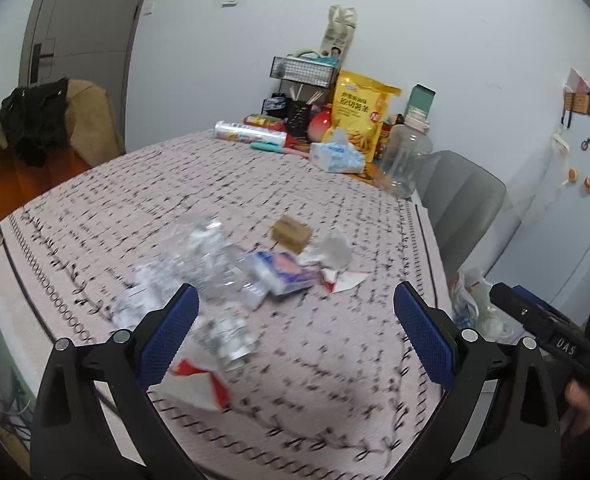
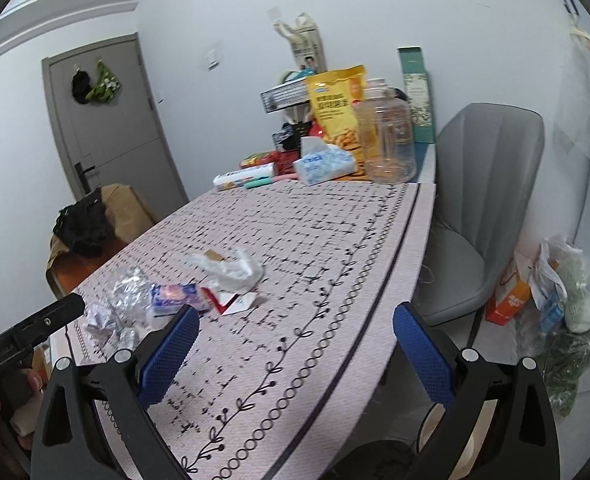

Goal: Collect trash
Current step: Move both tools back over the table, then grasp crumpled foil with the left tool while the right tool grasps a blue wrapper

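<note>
Trash lies in a loose heap on the patterned tablecloth (image 1: 255,184): crumpled clear plastic (image 1: 199,256), a blue and white wrapper (image 1: 283,276), a small brown box (image 1: 291,234), crumpled white paper (image 1: 331,252) and a red and white wrapper (image 1: 199,384). My left gripper (image 1: 295,332) hovers open just short of the heap, nothing between its blue pads. In the right wrist view the same heap sits left of centre: the wrapper (image 2: 175,296), white paper (image 2: 231,268), clear plastic (image 2: 123,292). My right gripper (image 2: 295,348) is open over bare cloth (image 2: 295,240), right of the heap.
At the far end stand a yellow snack bag (image 1: 361,116), a tissue pack (image 1: 335,156), a clear jar (image 1: 405,156) and a wire rack (image 1: 305,70). A grey chair (image 2: 483,200) is at the table's right side, with bags (image 2: 563,292) on the floor. An orange chair with clothes (image 1: 35,132) is left.
</note>
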{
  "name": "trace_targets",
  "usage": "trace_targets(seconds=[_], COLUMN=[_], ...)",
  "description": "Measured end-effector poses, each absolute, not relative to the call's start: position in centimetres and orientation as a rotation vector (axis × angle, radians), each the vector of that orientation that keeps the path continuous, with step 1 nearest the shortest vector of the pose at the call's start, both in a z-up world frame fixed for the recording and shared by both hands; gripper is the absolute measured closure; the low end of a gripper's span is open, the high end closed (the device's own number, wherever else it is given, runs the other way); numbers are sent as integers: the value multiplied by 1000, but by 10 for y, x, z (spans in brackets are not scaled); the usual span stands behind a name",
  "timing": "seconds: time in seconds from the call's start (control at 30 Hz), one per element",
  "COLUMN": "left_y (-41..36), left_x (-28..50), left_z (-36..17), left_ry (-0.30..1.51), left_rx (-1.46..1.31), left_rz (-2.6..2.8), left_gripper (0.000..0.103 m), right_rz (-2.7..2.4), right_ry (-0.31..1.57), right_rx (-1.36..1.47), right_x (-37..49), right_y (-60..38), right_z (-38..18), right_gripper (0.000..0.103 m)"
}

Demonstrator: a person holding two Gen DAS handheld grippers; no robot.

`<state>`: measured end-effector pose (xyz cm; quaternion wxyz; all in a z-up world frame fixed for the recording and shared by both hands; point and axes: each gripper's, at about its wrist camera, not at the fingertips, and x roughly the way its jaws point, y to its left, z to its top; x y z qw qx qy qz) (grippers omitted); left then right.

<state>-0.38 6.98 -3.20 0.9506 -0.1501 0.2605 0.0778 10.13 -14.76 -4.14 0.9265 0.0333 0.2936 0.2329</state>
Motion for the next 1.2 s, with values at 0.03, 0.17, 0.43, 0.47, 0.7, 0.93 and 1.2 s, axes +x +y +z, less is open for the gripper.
trace_targets(seconds=[0.03, 0.17, 0.43, 0.47, 0.7, 0.93, 1.2], left_y=[76, 109, 157, 162, 183, 192, 197], left_x=[-5, -16, -20, -18, 2, 18, -4], left_z=[-36, -48, -67, -70, -93, -110, -96], left_ry=[548, 568, 590, 596, 643, 691, 642], left_rx=[-309, -352, -442, -450, -487, -552, -569], left_rz=[151, 206, 276, 284, 295, 257, 294], left_gripper=[6, 6, 6, 6, 9, 45, 67], right_rz=[487, 526, 595, 605, 705, 769, 811], right_ry=[604, 623, 659, 665, 677, 692, 698], right_rx=[61, 31, 4, 0, -95, -241, -330], right_x=[100, 97, 99, 101, 108, 116, 126], right_y=[-146, -132, -108, -104, -69, -17, 22], right_z=[-42, -46, -53, -54, -57, -71, -80], right_gripper=[8, 8, 8, 8, 8, 18, 23])
